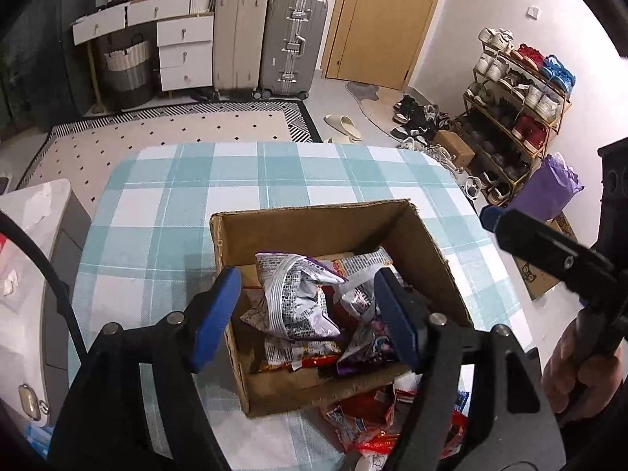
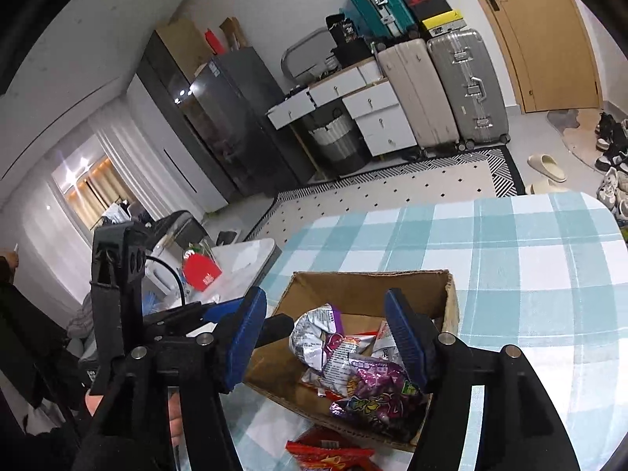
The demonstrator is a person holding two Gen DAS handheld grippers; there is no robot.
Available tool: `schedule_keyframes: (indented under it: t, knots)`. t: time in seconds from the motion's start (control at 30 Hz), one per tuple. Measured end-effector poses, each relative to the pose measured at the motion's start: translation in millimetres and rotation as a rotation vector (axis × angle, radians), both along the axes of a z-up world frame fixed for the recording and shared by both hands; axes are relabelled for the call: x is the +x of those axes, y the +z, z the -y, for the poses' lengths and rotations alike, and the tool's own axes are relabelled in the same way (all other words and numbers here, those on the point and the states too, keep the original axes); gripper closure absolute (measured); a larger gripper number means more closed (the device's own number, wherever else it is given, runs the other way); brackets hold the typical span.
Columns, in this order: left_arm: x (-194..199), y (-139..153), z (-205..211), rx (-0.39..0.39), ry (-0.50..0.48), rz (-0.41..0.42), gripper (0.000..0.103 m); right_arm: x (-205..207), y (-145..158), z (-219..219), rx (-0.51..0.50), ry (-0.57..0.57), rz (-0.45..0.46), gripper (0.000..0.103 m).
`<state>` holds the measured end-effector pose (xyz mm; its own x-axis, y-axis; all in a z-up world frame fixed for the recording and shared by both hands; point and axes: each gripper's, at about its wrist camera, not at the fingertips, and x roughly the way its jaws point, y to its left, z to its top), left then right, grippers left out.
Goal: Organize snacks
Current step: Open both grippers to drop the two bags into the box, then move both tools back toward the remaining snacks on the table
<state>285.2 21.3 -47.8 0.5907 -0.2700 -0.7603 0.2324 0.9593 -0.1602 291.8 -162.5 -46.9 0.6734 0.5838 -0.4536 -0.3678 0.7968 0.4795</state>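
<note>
Left wrist view: the left tongs [image 1: 306, 314], black-framed with blue pads, stand parted above the open brown cardboard box [image 1: 314, 231], with nothing pressed between the pads; the silver-and-purple crinkled snack packet [image 1: 294, 298] lies loose on top of the heap inside the box, framed by the pads but apart from them. The box rests on the tabletop covered by a teal-and-white checked cloth [image 1: 176, 212] and already holds a good many packets in silver, red and purple, so the greater part of the sorting appears done. What is left shows at the near wall of the box: a cluster of red-and-white snack packets [image 1: 365, 420] lies on the cloth outside it, partly hidden by the tongs' frame. This view alone shows the right tongs [image 1: 510, 227] from the side at the right edge, with the person's hand [image 1: 577, 373] around the handle; whether they are parted cannot be told from here. It alone also shows the shoe rack and the purple bag against the wall. Right wrist view: the right tongs [image 2: 325, 337] are likewise parted and empty, hanging over the near left corner of the same box [image 2: 373, 282]. Here a glossy purple printed packet [image 2: 376, 396] is seen plainly, lying at the near edge of the heap. One flat red-and-orange packet [image 2: 333, 459] lies on the cloth just before the box, still to be stowed. Only this view shows the black body of the left tongs [image 2: 117, 274] from outside and the cluttered white side table [image 2: 243, 259] beyond it.
</note>
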Motion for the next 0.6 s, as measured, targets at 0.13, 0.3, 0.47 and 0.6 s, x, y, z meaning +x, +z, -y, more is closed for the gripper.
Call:
schedule_keyframes:
  t: [0.13, 0.3, 0.47, 0.6]
  knots:
    - [-23, 10, 3, 0.027, -0.004, 0.038, 0.035, -15, 5, 4, 0.012, -0.001, 0.019, 0.039]
    - [-49, 19, 1, 0.027, -0.001, 0.078, 0.033, -43, 10, 6, 0.002, -0.008, 0.067, 0.032]
    - [-79, 29, 2, 0.043, -0.013, 0.134, 0.026, -80, 15, 8, 0.013, 0.008, 0.118, 0.023]
    - [-104, 36, -2, 0.013, -0.018, 0.171, 0.022, -109, 16, 13, 0.036, -0.003, 0.161, 0.005]
